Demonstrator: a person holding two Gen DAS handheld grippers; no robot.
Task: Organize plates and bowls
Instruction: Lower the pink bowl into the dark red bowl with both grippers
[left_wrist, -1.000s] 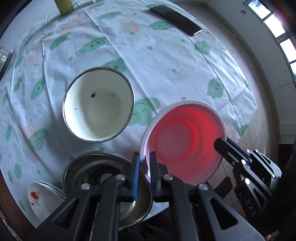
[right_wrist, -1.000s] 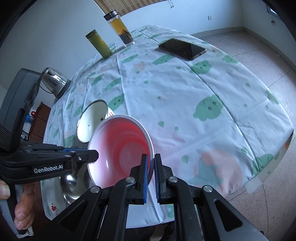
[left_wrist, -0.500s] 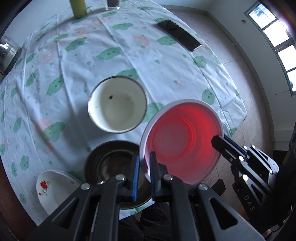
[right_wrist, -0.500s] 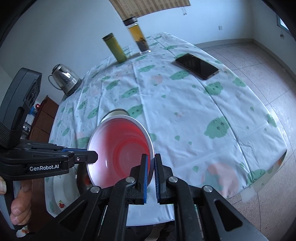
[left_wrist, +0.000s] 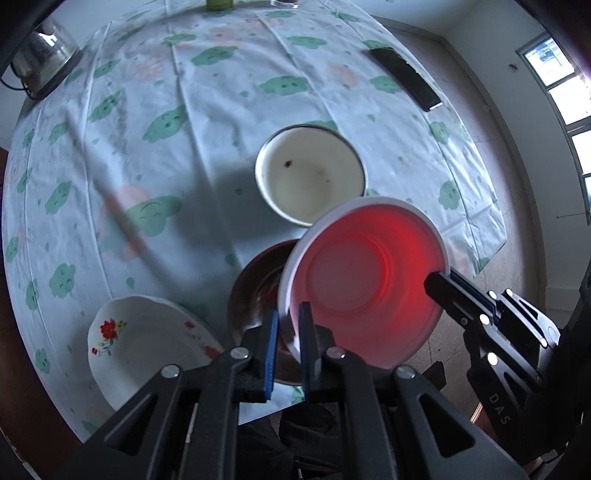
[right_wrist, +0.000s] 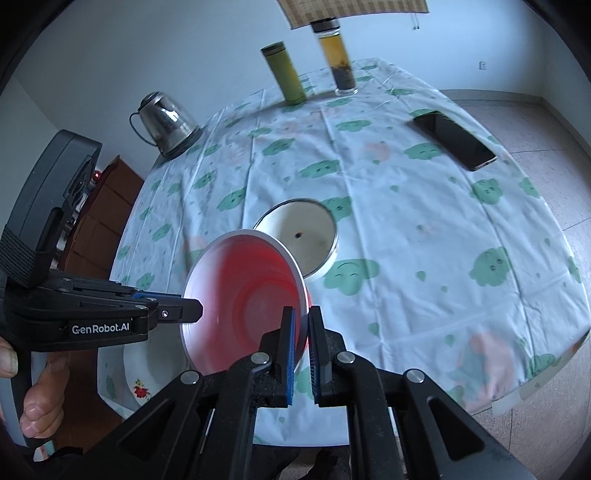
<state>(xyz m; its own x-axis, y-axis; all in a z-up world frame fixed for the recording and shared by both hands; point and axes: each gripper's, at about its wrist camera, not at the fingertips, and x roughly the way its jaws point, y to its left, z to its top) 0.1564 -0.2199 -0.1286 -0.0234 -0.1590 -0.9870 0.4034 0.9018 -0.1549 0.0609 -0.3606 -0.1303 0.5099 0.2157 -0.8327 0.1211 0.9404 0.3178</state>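
Both tongs pinch the thin rim of the red bowl (left_wrist: 365, 291) from opposite sides: the left tongs (left_wrist: 288, 332) are closed on the near edge, the right tongs (right_wrist: 302, 332) clamped on the far one, and the bowl hangs in the air between them, clear of the surface (left_wrist: 221, 110).

The grip is the weak point. Each pair holds only a sliver of rim, so if the two hands drift apart or twist unevenly, the rim could slip out of one pair and the bowl swing or drop. Directly beneath the left tongs sits the metal bowl (left_wrist: 258, 280), with the white enamel bowl (left_wrist: 310, 177) just beyond and the floral plate (left_wrist: 144, 339) to the side. A fall would likely strike one of them.

The red bowl covers much of the metal bowl, so what lies inside is hard to judge. The plate's near edge is hidden behind the left tongs. Motion blur smears the cloth pattern.
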